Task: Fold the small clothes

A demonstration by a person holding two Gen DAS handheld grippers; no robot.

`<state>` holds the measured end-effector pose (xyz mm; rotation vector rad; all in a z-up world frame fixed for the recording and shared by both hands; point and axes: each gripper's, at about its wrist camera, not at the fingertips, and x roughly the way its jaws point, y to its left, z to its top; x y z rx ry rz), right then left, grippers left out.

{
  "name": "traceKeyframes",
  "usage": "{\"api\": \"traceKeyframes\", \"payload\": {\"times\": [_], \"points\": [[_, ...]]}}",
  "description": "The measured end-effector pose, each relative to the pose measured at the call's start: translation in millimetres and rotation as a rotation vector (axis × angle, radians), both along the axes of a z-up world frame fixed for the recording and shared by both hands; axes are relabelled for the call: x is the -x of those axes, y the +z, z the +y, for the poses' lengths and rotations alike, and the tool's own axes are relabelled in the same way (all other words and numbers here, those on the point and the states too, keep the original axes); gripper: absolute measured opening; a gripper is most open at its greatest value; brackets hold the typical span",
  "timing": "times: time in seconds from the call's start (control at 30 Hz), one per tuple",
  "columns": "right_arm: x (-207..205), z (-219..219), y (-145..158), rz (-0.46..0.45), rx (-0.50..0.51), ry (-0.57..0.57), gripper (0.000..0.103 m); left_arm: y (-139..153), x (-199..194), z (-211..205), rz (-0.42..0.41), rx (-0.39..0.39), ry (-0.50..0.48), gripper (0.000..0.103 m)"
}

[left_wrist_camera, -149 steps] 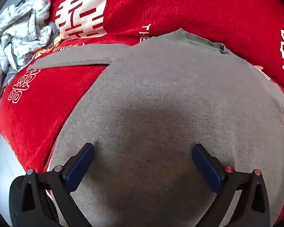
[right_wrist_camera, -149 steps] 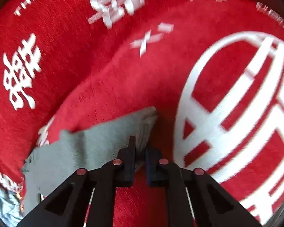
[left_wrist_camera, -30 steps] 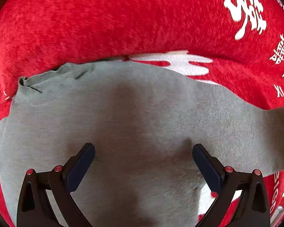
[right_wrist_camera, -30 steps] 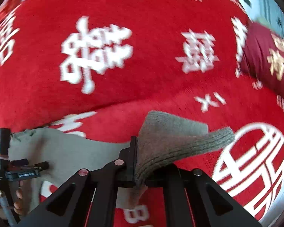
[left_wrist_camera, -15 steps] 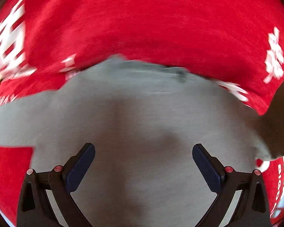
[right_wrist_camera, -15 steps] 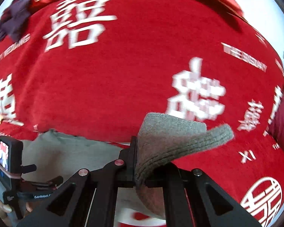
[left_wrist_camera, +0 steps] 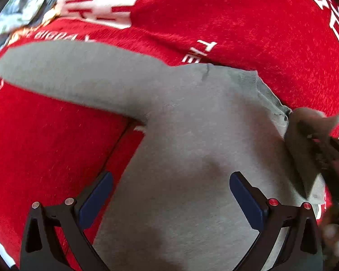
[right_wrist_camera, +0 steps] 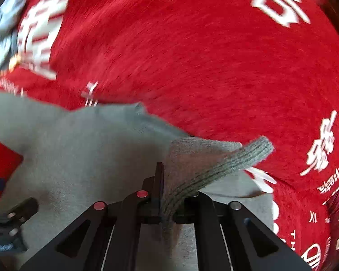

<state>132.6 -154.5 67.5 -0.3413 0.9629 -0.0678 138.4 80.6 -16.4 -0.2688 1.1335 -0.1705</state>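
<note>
Grey knit sweater (left_wrist_camera: 192, 146) spread flat on red blanket (left_wrist_camera: 237, 22).
Right gripper (right_wrist_camera: 169, 194) pinches ribbed cuff (right_wrist_camera: 237, 158); left gripper (left_wrist_camera: 169, 194) wide apart, empty.

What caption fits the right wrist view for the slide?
Right claw shut on the ribbed sleeve cuff of a grey sweater spread on a red blanket.
</note>
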Motion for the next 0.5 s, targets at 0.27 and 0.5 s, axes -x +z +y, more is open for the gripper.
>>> {"api": "traceKeyframes", "payload": {"times": [0.27,0.5], "points": [[-17.3,33.5,-26.6,0.063,-0.042,0.028,0.006,-4.9,9.8,10.0,-0.055,0.064,-0.001,0.103],[-0.1,23.4,10.2,0.097,-0.232,0.148,0.059,-5.4,8.9,15.8,-0.077,0.052,-0.020,0.103]]}}
